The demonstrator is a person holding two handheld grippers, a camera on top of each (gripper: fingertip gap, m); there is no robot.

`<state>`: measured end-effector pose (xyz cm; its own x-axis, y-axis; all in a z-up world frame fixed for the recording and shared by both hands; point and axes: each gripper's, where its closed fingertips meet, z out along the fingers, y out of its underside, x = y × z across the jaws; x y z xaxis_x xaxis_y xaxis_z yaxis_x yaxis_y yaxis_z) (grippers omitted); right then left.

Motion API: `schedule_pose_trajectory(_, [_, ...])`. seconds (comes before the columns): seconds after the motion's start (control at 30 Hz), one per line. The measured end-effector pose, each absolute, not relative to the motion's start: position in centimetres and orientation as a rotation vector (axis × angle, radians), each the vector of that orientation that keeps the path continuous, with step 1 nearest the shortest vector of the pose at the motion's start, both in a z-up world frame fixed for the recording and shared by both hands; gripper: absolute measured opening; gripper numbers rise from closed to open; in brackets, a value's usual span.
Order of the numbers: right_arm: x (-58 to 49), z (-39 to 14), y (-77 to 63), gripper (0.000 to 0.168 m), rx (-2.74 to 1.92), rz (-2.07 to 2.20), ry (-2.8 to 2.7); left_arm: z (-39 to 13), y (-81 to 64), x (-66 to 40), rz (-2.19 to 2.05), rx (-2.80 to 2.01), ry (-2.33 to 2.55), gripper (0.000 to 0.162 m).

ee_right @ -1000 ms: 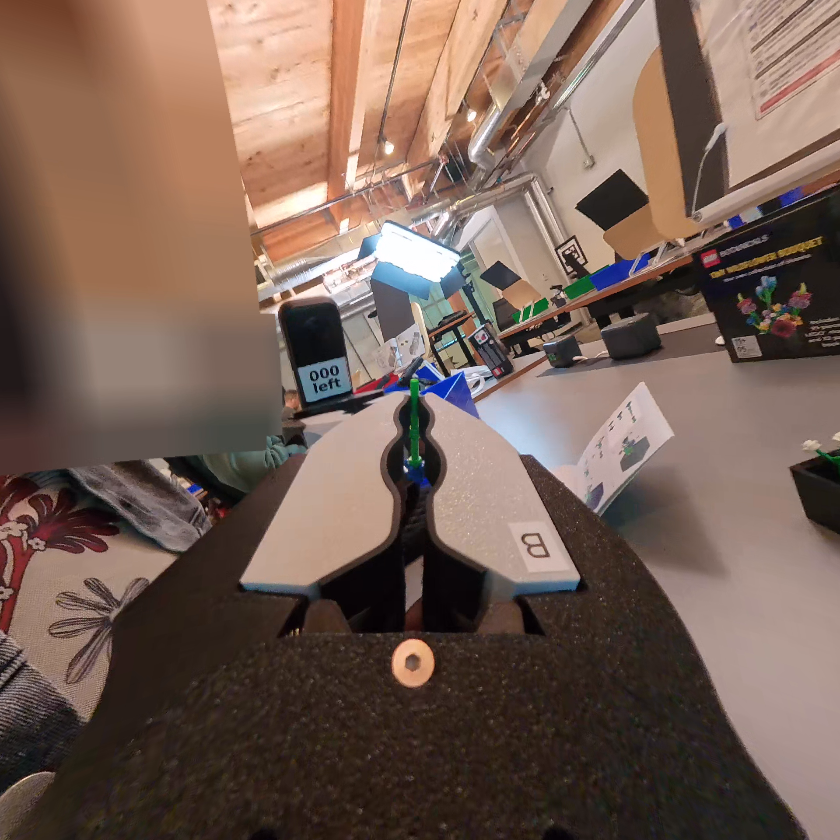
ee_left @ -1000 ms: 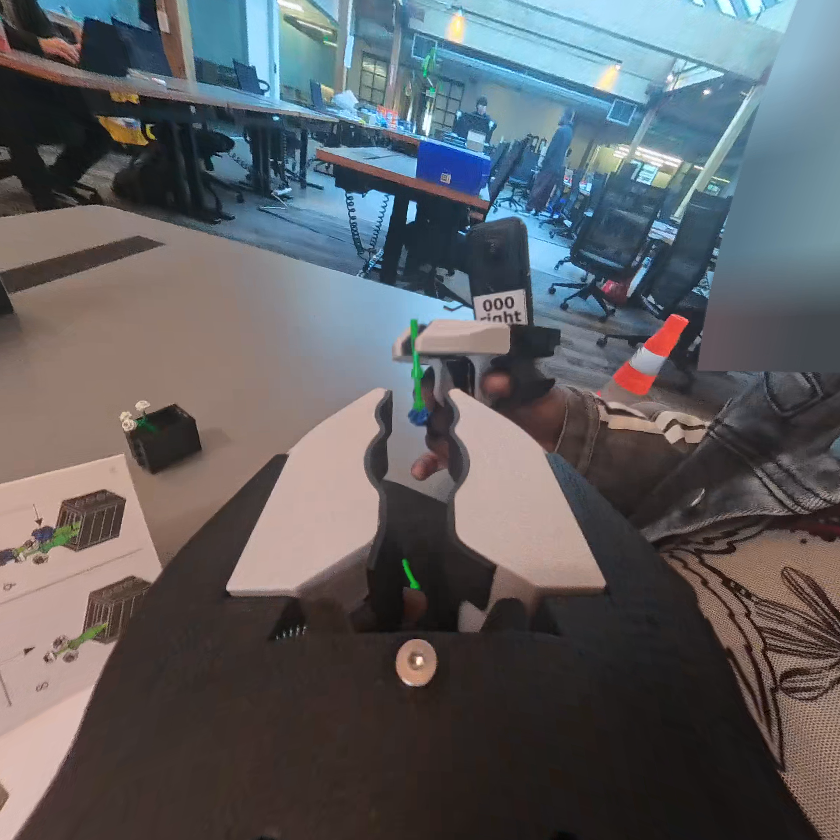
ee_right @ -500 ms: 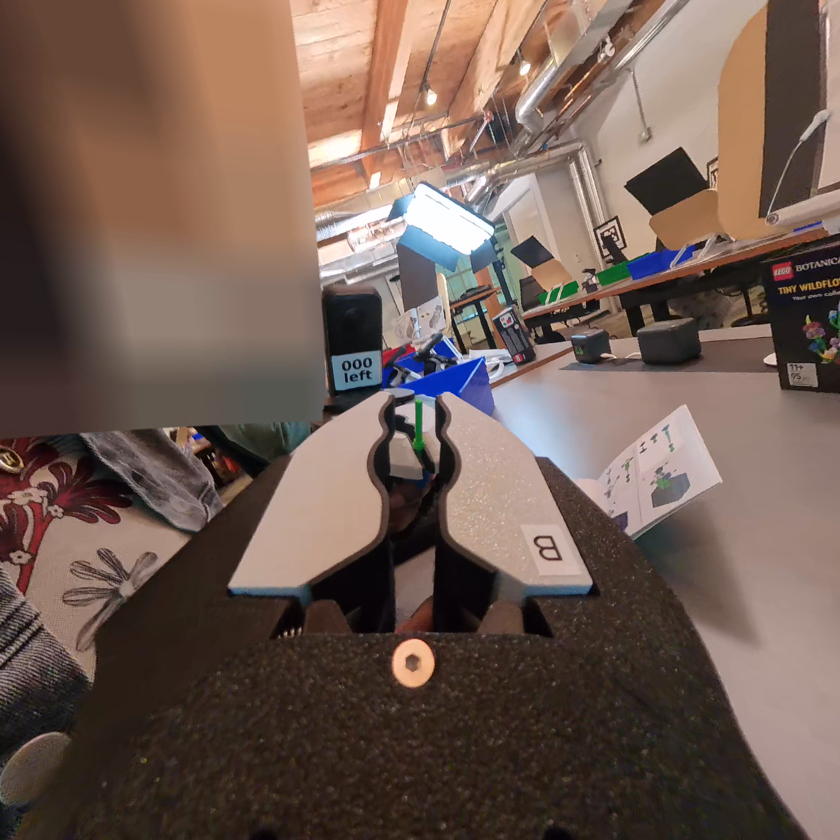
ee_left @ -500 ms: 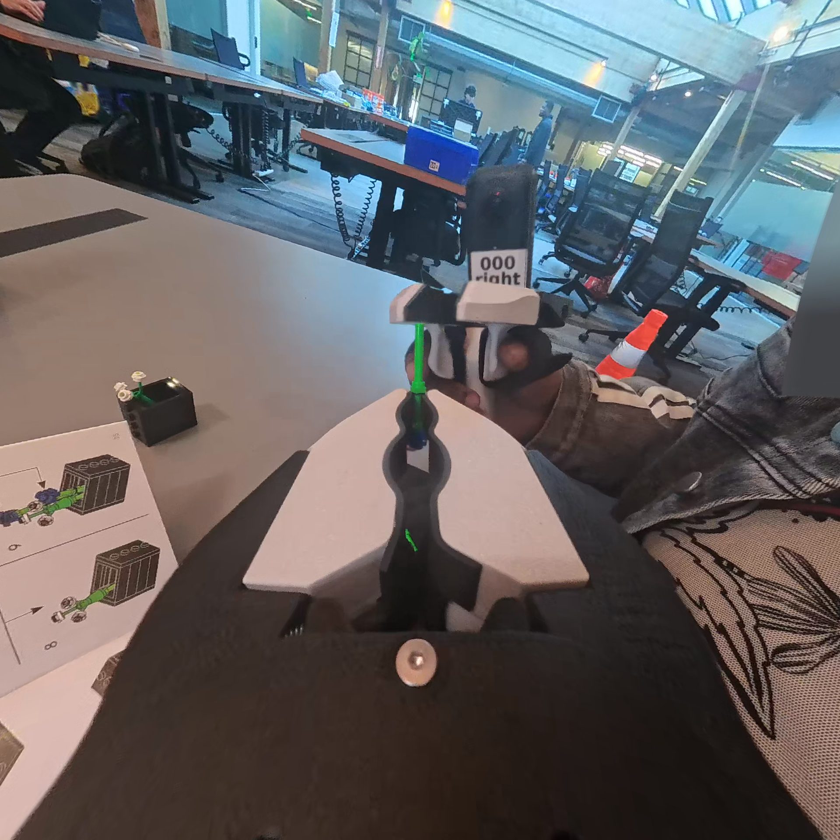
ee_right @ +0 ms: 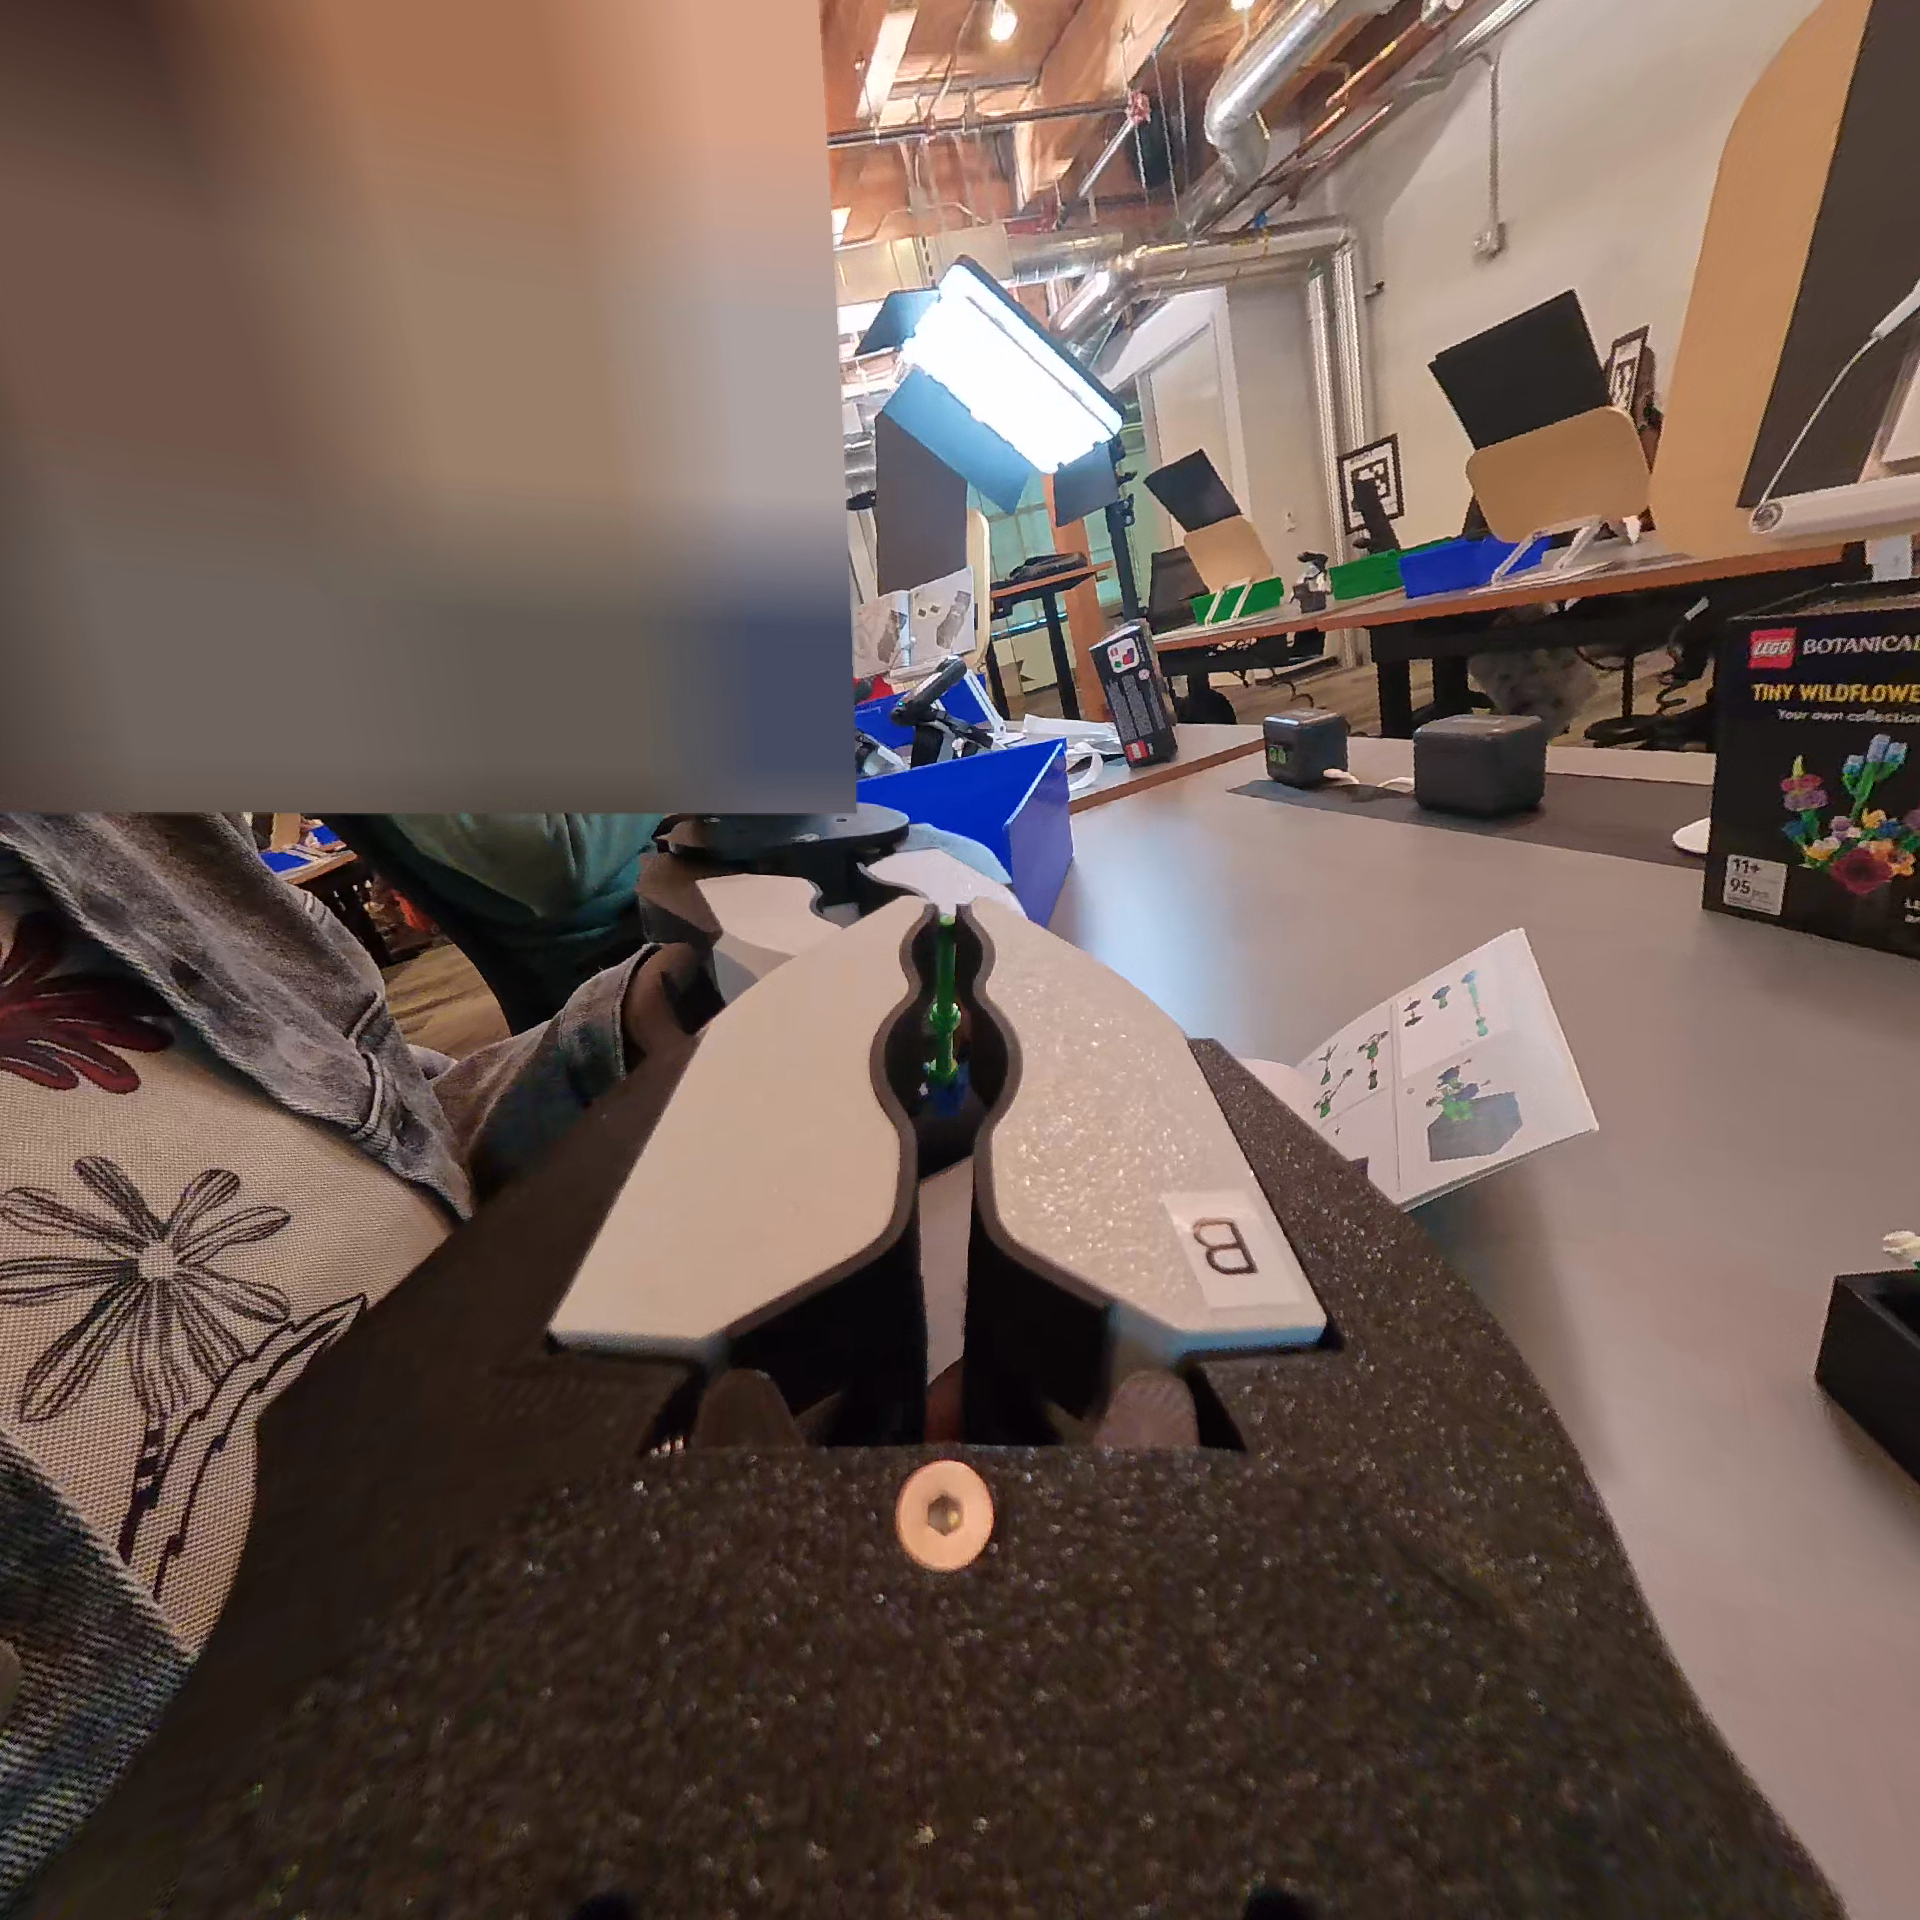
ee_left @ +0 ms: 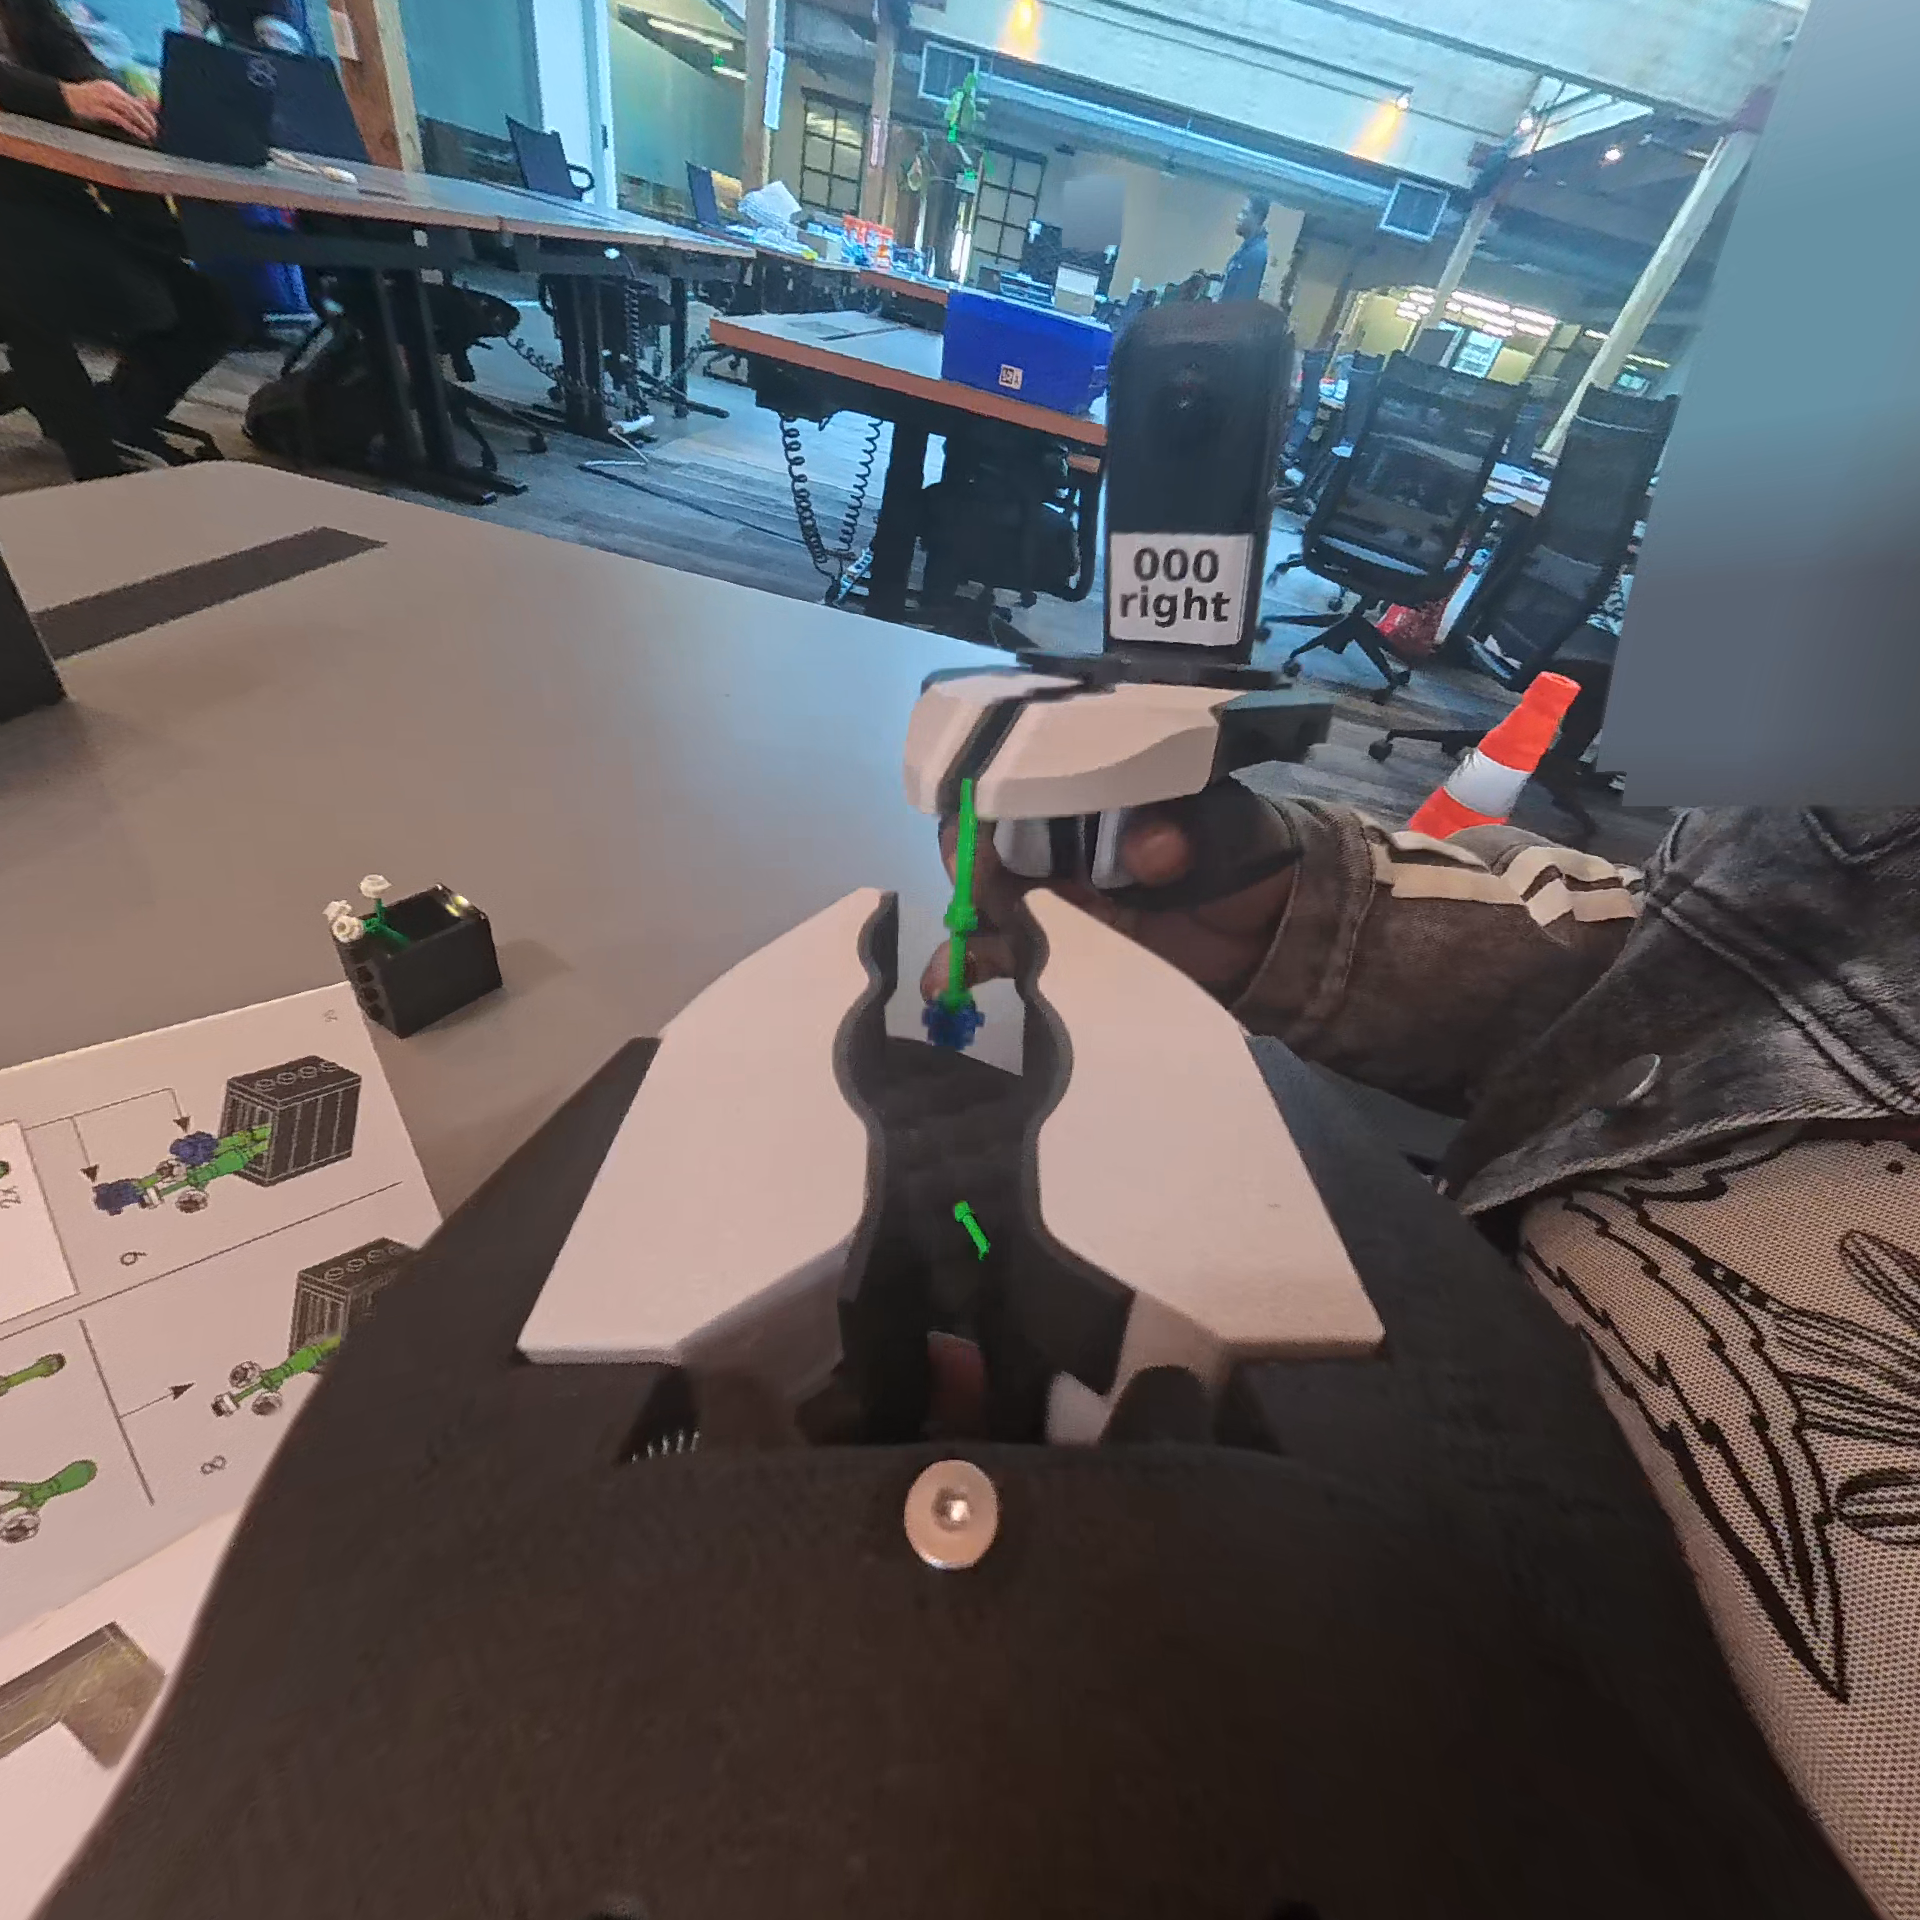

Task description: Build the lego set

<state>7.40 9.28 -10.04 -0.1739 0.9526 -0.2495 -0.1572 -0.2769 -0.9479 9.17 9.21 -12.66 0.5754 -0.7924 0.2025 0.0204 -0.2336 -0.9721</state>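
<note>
My right gripper point(ee_right: 940, 920) is shut on a thin green stem point(ee_right: 943, 997) with a small blue flower point(ee_right: 945, 1096) on its lower end. In the left wrist view the right gripper point(ee_left: 966, 758) holds the stem point(ee_left: 961, 883) hanging down, so the blue flower point(ee_left: 951, 1023) sits between the fingertips of my left gripper point(ee_left: 961, 920). The left gripper is open and holds nothing. A black brick box point(ee_left: 421, 971) with white flowers on a green stem stands on the grey table to the left.
An open instruction booklet point(ee_left: 156, 1195) lies at the left, and also shows in the right wrist view point(ee_right: 1444, 1070). A short green piece point(ee_left: 971, 1231) shows through the left gripper's gap. The set's box point(ee_right: 1818, 779) and the black brick box point(ee_right: 1870, 1361) stand at the right. A person's sleeve point(ee_left: 1403, 935) is close by. The grippers are tip to tip, or close to it.
The left gripper closed around the blue flower end half a second ago and has opened again. The right gripper still holds the stem, which now tilts slightly.
</note>
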Motion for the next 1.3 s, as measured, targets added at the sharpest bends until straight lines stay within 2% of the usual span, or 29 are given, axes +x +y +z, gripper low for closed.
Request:
schedule_pose_trajectory(0.1, [7.1, -10.2, 9.1, 0.002, -1.19, 1.603, -1.047, -12.4, 9.3, 9.1, -0.815, -1.614, 0.667, 0.018])
schedule_pose_trajectory(0.27, [6.8, -10.4, 8.9, 0.002, -1.193, 1.595, -1.051, -12.2, 9.2, 9.0, -0.791, -1.592, 0.682, 0.004])
schedule_pose_trajectory(0.43, [6.7, -10.5, 8.7, 0.003, -1.19, 1.599, -1.067, -12.4, 9.0, 8.8, -0.811, -1.577, 0.674, 0.003])
schedule_pose_trajectory(0.53, [7.7, -10.1, 9.1, 0.022, -1.194, 1.615, -1.045, -13.1, 9.1, 7.6, -0.78, -1.614, 0.666, 0.003])
schedule_pose_trajectory(0.63, [9.4, -13.4, 7.3, 0.031, -1.26, 1.482, -1.437, -13.8, 8.7, 5.3, -0.75, -1.661, 0.646, 0.003])
schedule_pose_trajectory(0.73, [11.6, -19.5, 6.2, 0.025, -1.292, 1.024, -2.044, -14.8, 7.9, 3.6, -0.724, -1.719, 0.648, 0.003])
schedule_pose_trajectory(0.87, [11.4, -22.4, 5.7, 0.016, -1.191, 0.686, -2.453, -15.7, 6.9, 2.9, -0.693, -1.761, 0.636, 0.003])
schedule_pose_trajectory(1.1, [10.1, -24.5, 6.6, 0.011, -0.962, 0.404, -2.724, -15.7, 6.1, 2.7, -0.716, -1.741, 0.57, 0.003])
schedule_pose_trajectory(1.3, [9.9, -25.5, 6.7, 0.005, -0.899, 0.289, -2.705, -15.5, 5.9, 2.5, -0.736, -1.716, 0.541, 0.003])
